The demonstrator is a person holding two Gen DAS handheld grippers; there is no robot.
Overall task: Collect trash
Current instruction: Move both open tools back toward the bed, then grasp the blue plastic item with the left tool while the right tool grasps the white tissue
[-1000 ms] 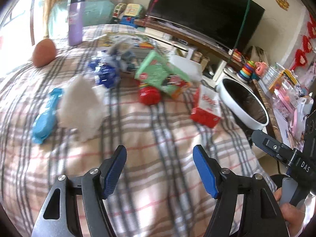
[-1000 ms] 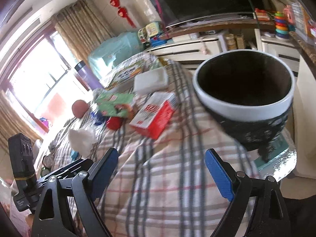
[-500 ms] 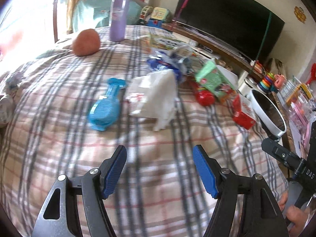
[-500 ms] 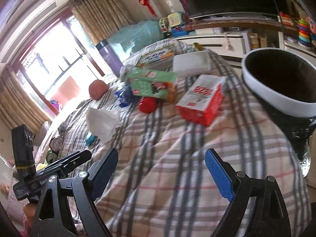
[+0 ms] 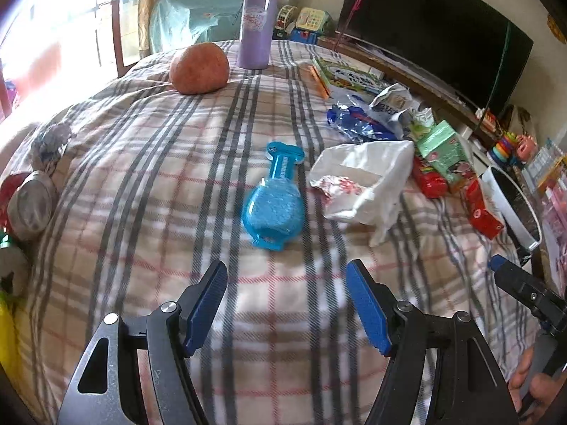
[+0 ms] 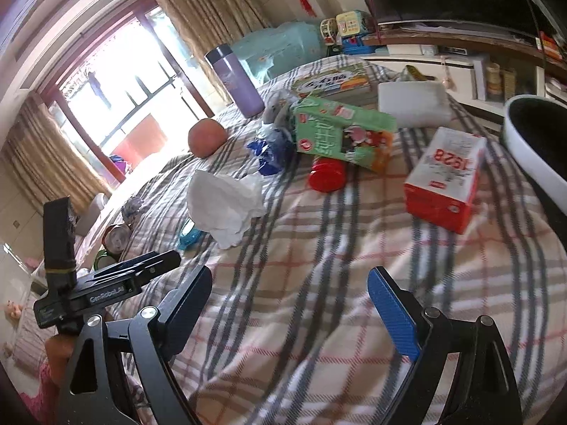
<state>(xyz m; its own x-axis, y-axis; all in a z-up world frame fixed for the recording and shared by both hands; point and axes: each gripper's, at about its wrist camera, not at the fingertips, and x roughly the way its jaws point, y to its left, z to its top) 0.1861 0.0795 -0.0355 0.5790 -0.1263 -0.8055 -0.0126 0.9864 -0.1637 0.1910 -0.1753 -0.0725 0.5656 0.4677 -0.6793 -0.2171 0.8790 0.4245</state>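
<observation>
Trash lies across a plaid cloth. My left gripper hangs open just short of a blue plastic blister pack, with nothing between its fingers. To the right of the pack lies a crumpled white plastic bag, then a blue wrapper, a green carton, a red lid and a red-and-white box. My right gripper is open and empty, well short of the box. The white-rimmed bin stands at the right edge.
An orange-brown ball and a purple tumbler stand at the far side, with a picture book and a white foam block. Clutter sits past the left edge. A TV and toy shelves line the back wall.
Both views have swung left: the left gripper now faces the blue blister pack and white bag, and the bin has slid to the right edge. Both grippers have stayed open.
</observation>
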